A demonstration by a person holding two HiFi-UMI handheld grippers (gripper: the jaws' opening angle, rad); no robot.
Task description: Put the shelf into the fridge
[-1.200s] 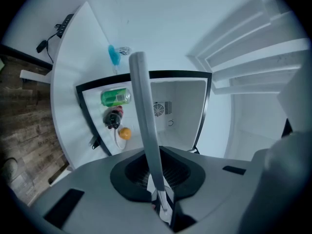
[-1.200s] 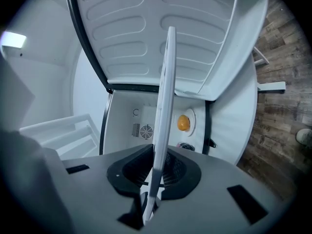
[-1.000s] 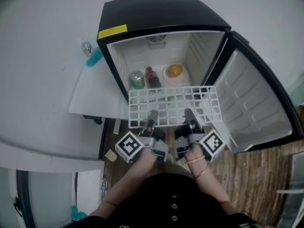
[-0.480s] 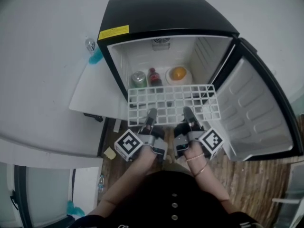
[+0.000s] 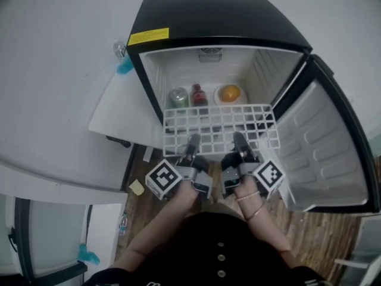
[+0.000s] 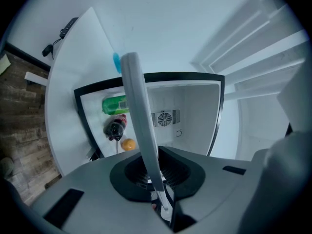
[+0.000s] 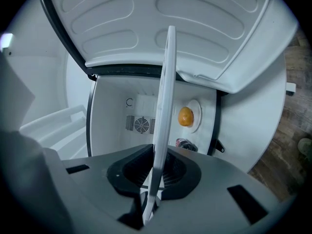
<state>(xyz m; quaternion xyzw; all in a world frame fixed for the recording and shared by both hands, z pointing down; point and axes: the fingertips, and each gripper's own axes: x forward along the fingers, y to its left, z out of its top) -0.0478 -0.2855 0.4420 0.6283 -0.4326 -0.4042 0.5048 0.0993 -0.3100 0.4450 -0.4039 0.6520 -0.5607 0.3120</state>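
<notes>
My left gripper (image 5: 191, 142) and right gripper (image 5: 240, 140) each clamp the one white wire-grid shelf (image 5: 220, 124). The open black fridge (image 5: 220, 16) holds one green can (image 5: 178, 96), one dark bottle (image 5: 198, 94) and one orange (image 5: 231, 92).

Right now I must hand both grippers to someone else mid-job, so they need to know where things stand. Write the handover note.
Left gripper: shut on the shelf, at its near edge.
Right gripper: shut on the same edge, beside it.
The shelf is held about level at the mouth of the fridge, above the can, bottle and orange inside.
Door: open, to the right.
Done: shelf lifted to the opening.
Left: slide it in, probably onto the wall ribs, then let go.
</notes>
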